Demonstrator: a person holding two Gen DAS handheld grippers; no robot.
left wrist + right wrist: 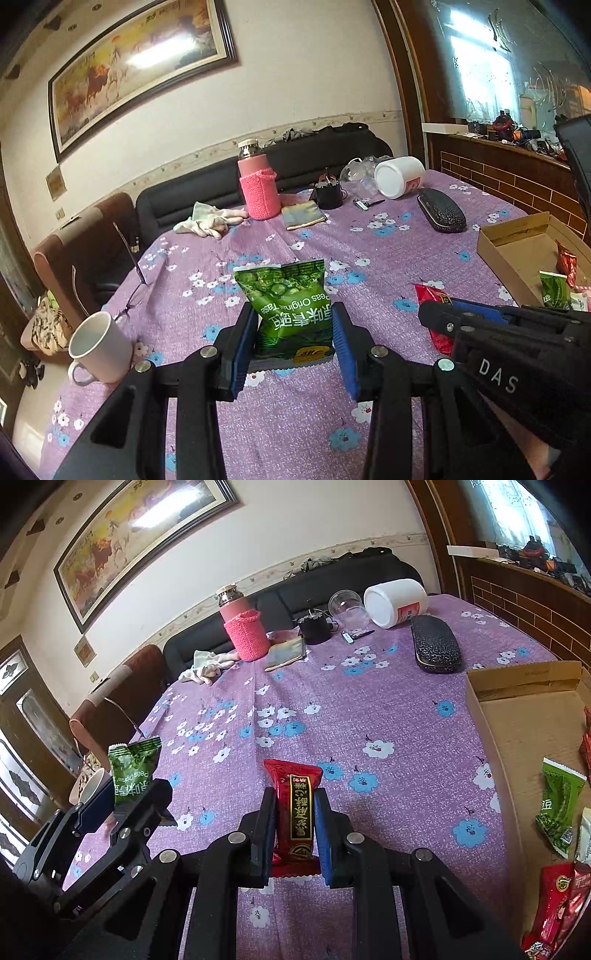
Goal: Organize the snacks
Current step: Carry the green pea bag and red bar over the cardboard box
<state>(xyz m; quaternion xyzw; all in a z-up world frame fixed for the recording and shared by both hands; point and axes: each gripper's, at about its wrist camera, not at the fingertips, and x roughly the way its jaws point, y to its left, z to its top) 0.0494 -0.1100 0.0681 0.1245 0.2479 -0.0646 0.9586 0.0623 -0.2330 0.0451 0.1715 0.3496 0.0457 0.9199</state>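
Snacks sit in both grippers, lifted off the purple flowered desk (369, 236). A green pea packet (290, 308) stands upright between the blue-padded fingers (242, 354) of the left gripper (295, 354), its lower half pinched between the pads, its crimped top poking up beyond the tips. A red snack bar (295, 812) lies lengthwise between the fingers of the right gripper (295, 834), which press on its two long sides; its far end sticks out past the tips and its near crimped edge shows just under them. The two grippers hang side by side above the near part of the desk. To the right is an open cardboard box (524, 720) with more green and red packets inside. A white mug (99, 347) stands at the near left edge; a pink bottle (256, 181), a dark glasses case (441, 210) and a tipped white jar (399, 175) lie farther back.
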